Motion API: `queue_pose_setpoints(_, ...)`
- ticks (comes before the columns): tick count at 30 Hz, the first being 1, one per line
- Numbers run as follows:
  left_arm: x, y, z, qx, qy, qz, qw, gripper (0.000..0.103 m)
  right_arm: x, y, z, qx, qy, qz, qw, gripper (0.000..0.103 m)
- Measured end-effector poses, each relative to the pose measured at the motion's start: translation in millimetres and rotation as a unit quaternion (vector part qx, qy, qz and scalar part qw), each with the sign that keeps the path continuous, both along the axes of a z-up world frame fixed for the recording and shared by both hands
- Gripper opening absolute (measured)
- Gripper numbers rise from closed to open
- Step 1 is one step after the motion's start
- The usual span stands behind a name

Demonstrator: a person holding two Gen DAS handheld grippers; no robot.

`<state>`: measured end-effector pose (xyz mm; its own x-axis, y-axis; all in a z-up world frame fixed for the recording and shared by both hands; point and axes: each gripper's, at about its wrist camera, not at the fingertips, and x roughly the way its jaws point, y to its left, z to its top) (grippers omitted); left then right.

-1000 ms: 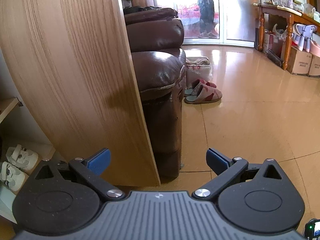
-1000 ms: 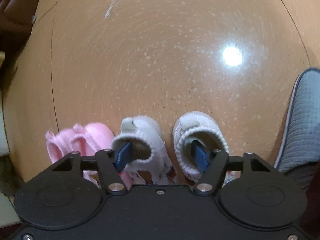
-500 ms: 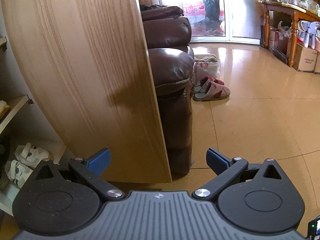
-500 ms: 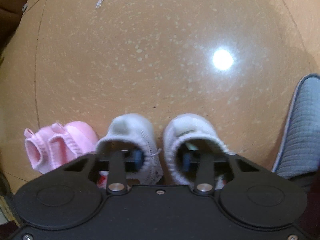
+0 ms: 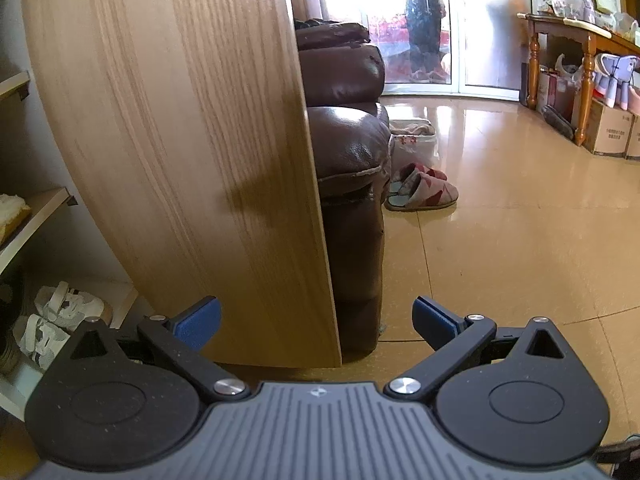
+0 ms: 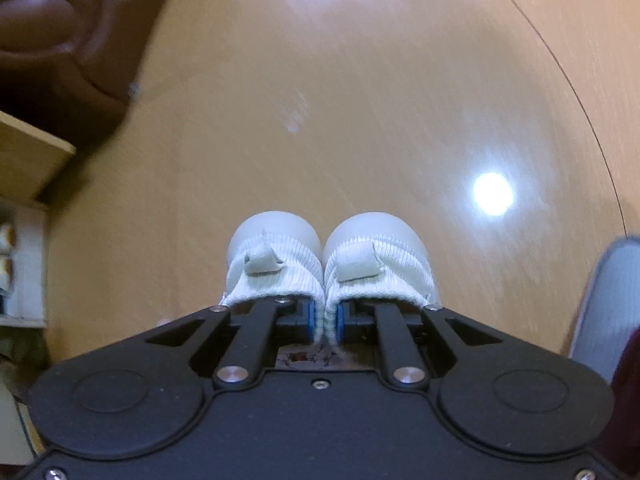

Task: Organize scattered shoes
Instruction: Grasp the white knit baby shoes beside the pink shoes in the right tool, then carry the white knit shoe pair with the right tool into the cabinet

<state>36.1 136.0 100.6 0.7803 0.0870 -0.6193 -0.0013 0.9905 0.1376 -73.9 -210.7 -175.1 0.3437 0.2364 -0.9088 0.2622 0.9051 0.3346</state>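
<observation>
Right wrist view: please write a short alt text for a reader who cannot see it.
The right gripper is shut on the inner collars of a pair of small white baby shoes, pressed together side by side above a glossy tan floor. A brown sofa fills the upper left corner.

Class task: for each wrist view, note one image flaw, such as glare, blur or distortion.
Left wrist view: the glass door is blown out white, and the wooden panel bows from fisheye distortion. Right wrist view: the floor is motion-streaked, with a round lamp glare.
</observation>
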Motion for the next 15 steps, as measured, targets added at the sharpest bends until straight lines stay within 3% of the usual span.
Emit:
queue_pose_setpoints(6, -12.0, 12.9, 4.6, -0.002, -0.011, 0.011, 0.9999, 0.102, 29.3, 23.4, 64.9, 0.007, -0.106, 0.049, 0.993, 0.010)
queue_pose_setpoints(11, -21.3, 29.2, 8.0, -0.003, -0.019, 0.026, 0.9995, 0.102, 42.8, 49.4, 131.7, 0.019, -0.197, 0.080, 0.977, 0.011)
queue_pose_setpoints(15, -28.1, 39.5, 10.0, -0.002, -0.025, 0.038, 0.9989, 0.102, 62.0, 78.2, 162.4, 0.029, -0.258, 0.105, 0.960, 0.011)
